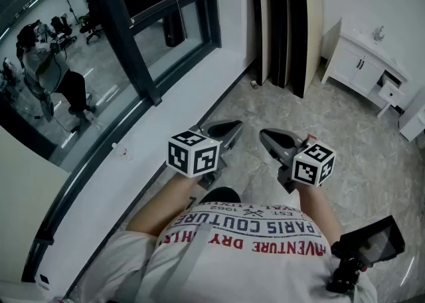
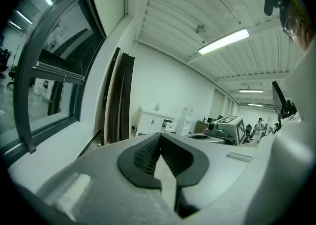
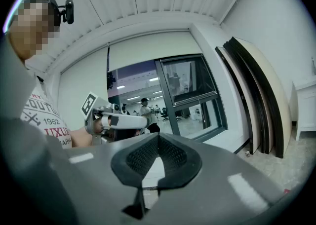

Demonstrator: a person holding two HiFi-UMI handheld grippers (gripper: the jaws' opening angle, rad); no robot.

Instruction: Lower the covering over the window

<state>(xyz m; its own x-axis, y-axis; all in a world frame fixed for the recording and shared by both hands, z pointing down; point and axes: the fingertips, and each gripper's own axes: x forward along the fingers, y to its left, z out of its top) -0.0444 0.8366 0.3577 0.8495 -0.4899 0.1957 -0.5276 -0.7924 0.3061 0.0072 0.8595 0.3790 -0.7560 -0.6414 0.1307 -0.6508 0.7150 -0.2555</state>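
Beside the window [image 1: 63, 56], whose glass shows bare and whose covering [image 3: 143, 49] appears to be the pale panel above it, the left gripper [image 1: 234, 125] and right gripper [image 1: 265, 135] hang fully closed, empty and clear of both, so lowering appears unstarted.

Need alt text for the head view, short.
Seen from above, a person in a printed T-shirt holds the left gripper and right gripper out, both shut and empty, beside a dark-framed window. Tall panels lean in the corner near a white cabinet.

Marbled floor [image 1: 345, 142], white cabinet [image 1: 358, 64]
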